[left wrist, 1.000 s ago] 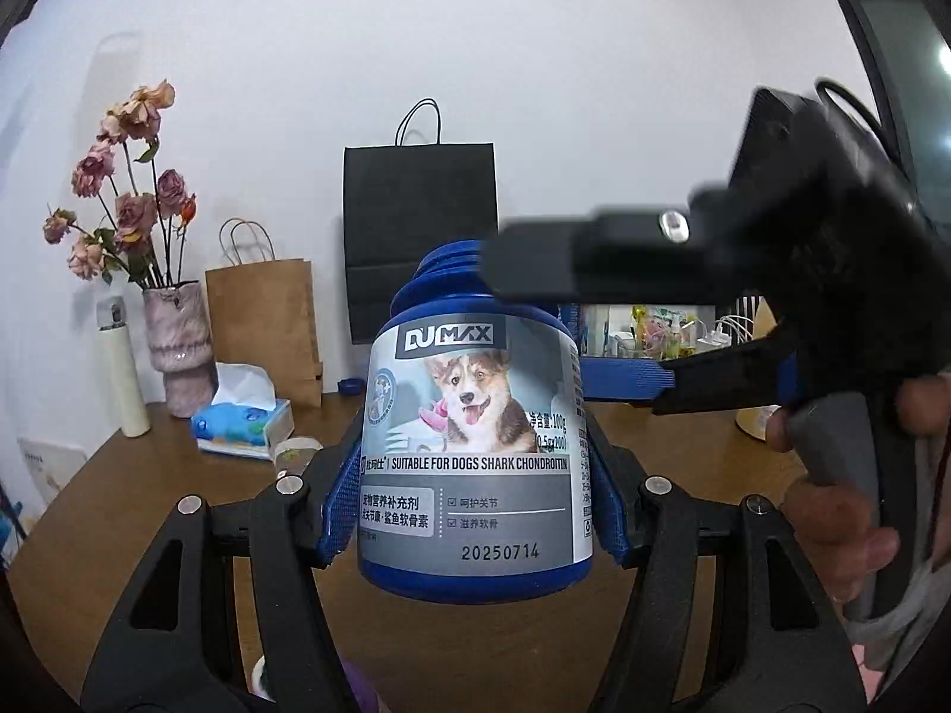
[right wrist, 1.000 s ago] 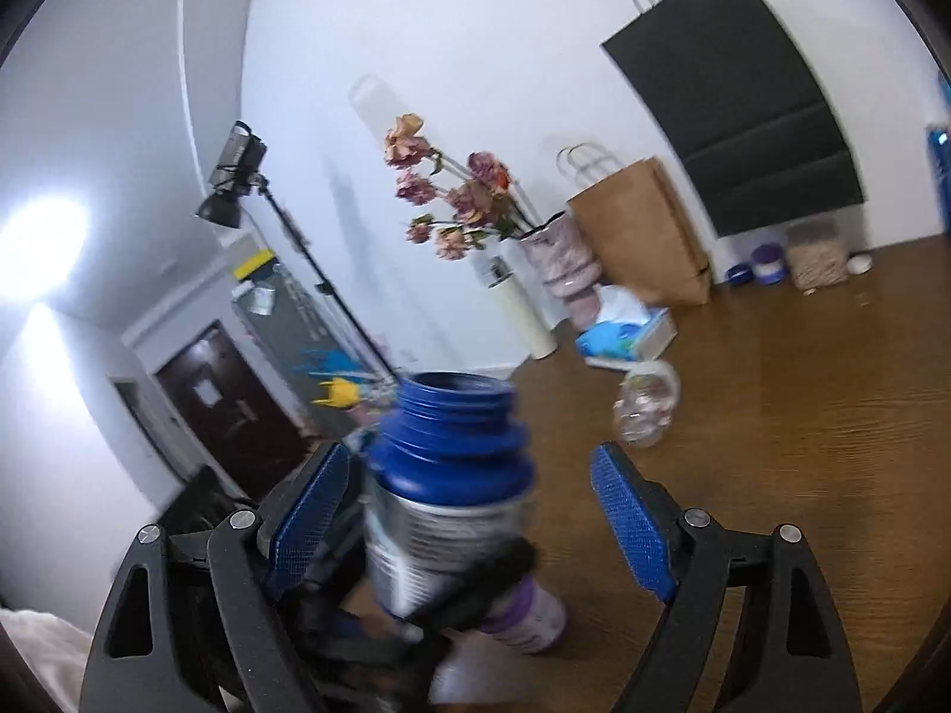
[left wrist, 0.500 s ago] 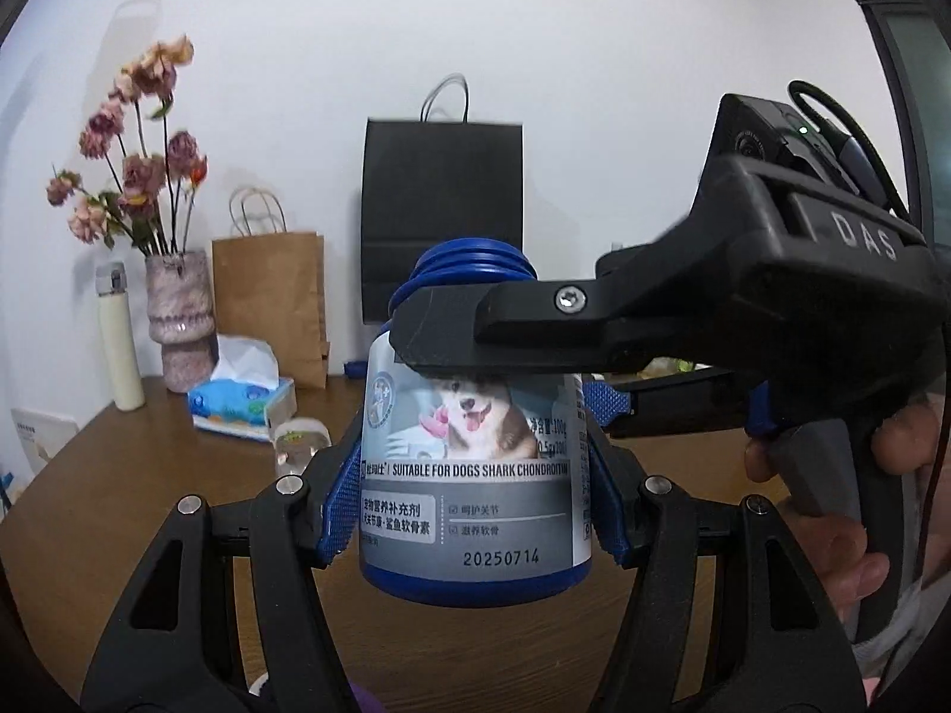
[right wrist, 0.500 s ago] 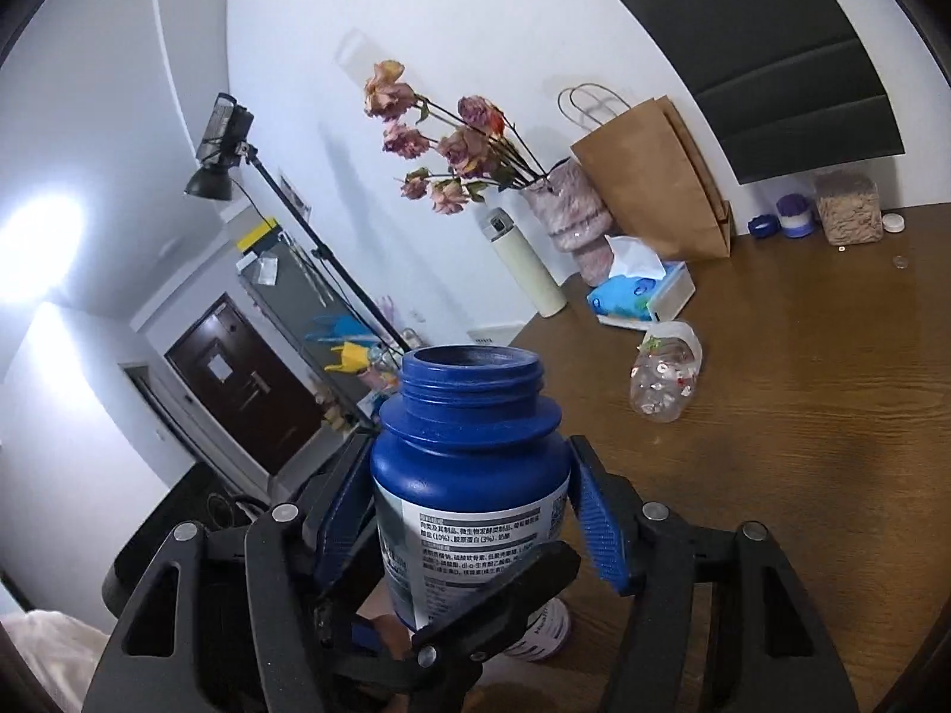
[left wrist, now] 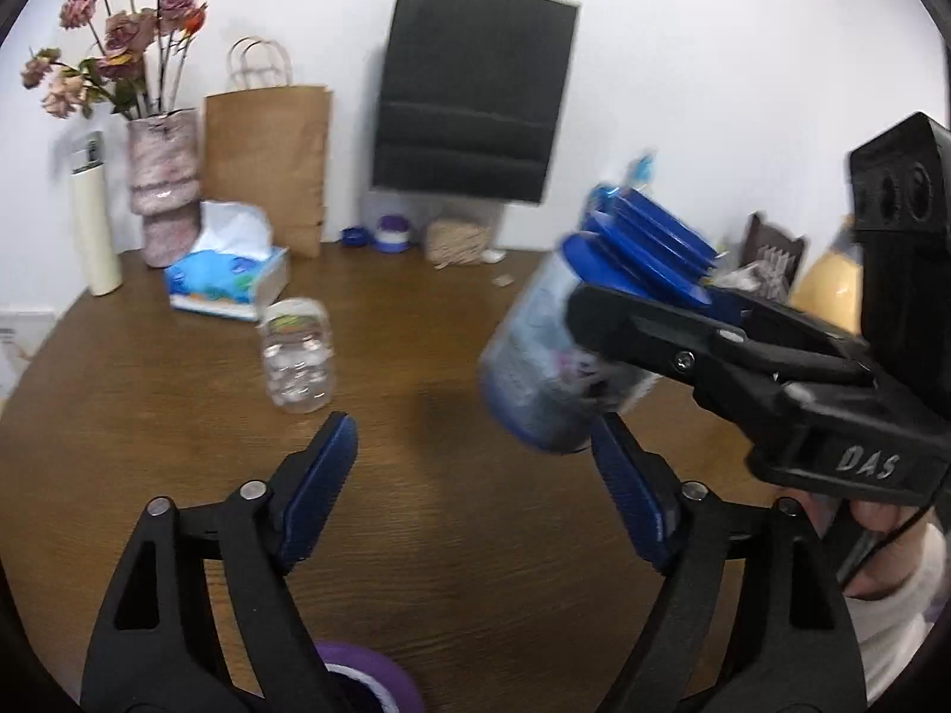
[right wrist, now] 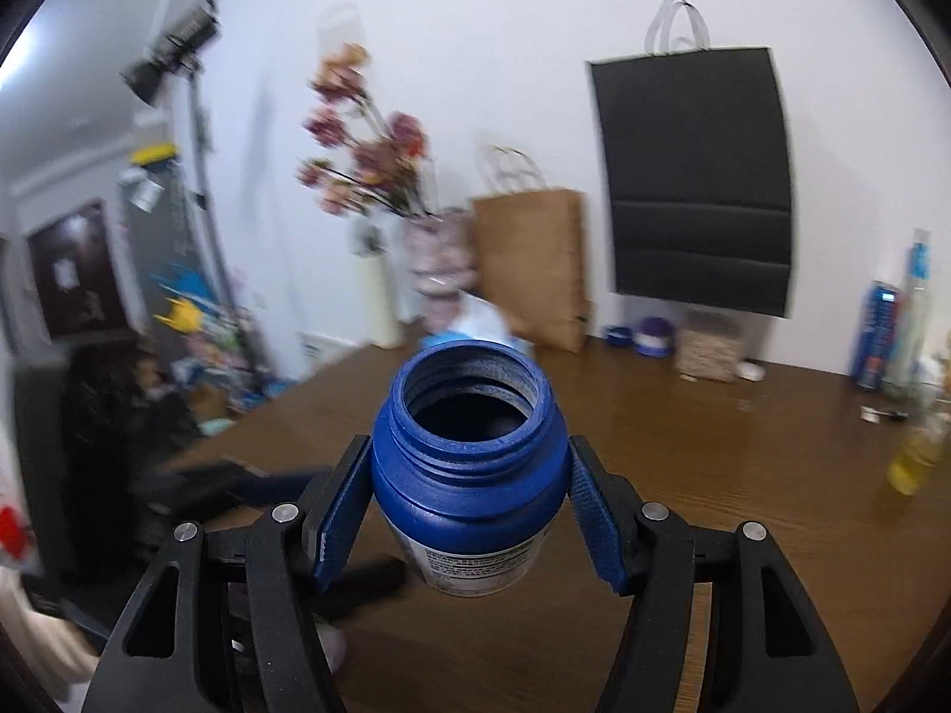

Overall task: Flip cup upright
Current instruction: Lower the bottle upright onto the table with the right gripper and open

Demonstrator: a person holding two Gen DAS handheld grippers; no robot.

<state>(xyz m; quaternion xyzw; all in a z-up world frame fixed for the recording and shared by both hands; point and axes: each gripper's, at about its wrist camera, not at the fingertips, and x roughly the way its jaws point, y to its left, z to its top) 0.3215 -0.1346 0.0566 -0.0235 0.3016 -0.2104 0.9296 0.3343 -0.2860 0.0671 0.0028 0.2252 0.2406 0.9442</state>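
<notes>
The right gripper (right wrist: 469, 511) is gripping the blue jar (right wrist: 469, 463) by its shoulder, jaws clamped on either side, and is holding it in the air above the tabletop (right wrist: 743, 475) with its open mouth pointing away from the wrist. In the left wrist view the jar (left wrist: 564, 356) is sitting at about two o'clock, tilted, mouth up and to the right. The left gripper (left wrist: 475, 511) is hanging beside it with its jaws wide apart, holding nothing.

I am thinking the tilt is the main risk: if the base is meeting the wood at this angle, it may tip or roll on release. The smooth, rounded shoulder could also be slipping between the pads. A clear plastic bottle (left wrist: 297, 356) at ten o'clock is standing well apart, so a wide swing might be all that reaches it.
</notes>
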